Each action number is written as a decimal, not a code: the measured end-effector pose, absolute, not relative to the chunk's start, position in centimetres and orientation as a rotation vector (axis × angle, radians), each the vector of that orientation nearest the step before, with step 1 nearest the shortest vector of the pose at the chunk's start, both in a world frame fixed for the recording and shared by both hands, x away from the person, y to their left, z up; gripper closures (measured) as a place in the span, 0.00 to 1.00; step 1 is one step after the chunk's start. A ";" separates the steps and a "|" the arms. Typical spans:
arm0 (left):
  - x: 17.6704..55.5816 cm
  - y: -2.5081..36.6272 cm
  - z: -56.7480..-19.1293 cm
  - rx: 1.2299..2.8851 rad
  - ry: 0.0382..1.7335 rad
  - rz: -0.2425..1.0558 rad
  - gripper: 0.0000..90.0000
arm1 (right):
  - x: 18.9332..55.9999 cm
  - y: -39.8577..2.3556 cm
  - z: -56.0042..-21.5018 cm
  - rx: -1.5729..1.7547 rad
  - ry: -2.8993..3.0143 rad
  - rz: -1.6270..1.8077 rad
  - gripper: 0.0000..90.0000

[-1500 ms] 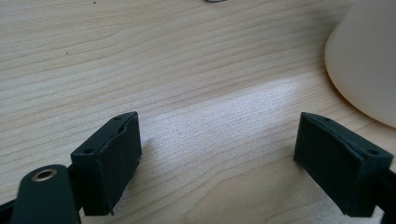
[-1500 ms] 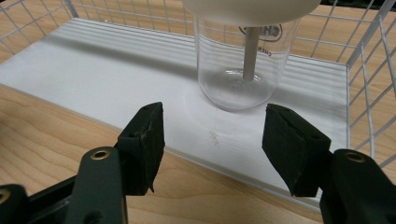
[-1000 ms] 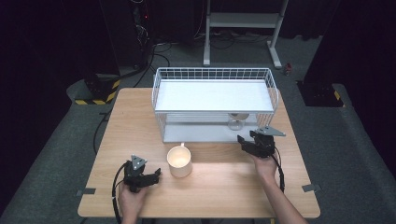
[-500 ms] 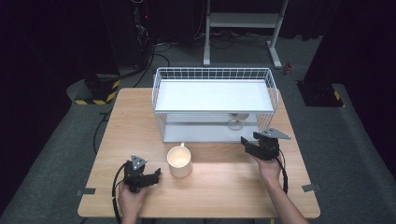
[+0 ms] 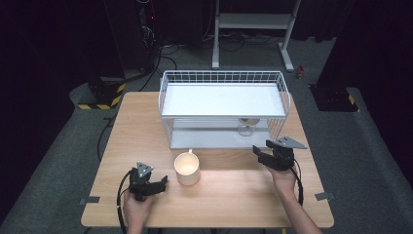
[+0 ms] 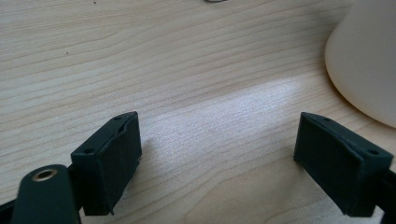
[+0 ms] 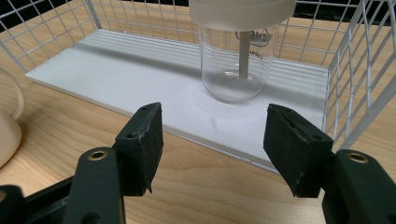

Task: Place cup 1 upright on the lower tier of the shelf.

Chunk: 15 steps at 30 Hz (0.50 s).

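Note:
A cream mug (image 5: 187, 168) stands on the wooden table (image 5: 234, 200), handle toward the rack. My left gripper (image 5: 160, 184) rests low at the front left, open and empty, its jaws pointing at the mug (image 6: 369, 60), which stands just past the right jaw. My right gripper (image 5: 258, 153) is open in front of the white wire rack (image 5: 224, 78). It faces a clear glass jar (image 7: 236, 60) with a pale lid on the lower white shelf (image 7: 116, 70). The right gripper (image 7: 214, 112) holds nothing, and the jar (image 5: 246, 127) stands a short way beyond its jaws.
The rack has an upper white shelf (image 5: 221, 100) and wire sides (image 7: 369, 70) close on the right of the jar. The mug's edge (image 7: 7, 126) lies left of the right gripper. Bare wood spreads between the two hands.
My right gripper has shifted slightly to the right in front of the rack, its grey top plate turning outward. The left gripper and the mug have not moved.

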State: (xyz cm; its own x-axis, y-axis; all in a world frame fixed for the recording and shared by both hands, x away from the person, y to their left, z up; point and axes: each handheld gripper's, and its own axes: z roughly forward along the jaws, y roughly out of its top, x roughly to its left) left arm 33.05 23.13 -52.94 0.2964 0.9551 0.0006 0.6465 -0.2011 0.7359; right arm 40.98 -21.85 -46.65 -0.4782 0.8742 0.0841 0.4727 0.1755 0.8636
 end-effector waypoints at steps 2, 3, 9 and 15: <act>33.0 23.1 -52.9 1.935 1.425 0.626 0.17 | 40.8 -21.9 -46.7 1.276 2.025 1.242 0.42; 33.0 23.1 -52.9 1.935 1.425 0.626 0.17 | 40.7 -22.0 -46.7 1.269 2.026 1.241 0.42; 33.0 23.1 -52.9 1.935 1.425 0.626 0.17 | 40.2 -22.4 -46.7 1.268 2.018 1.258 0.41; 33.0 23.1 -52.9 1.935 1.425 0.626 0.17 | 39.6 -22.9 -46.7 1.266 2.010 1.269 0.41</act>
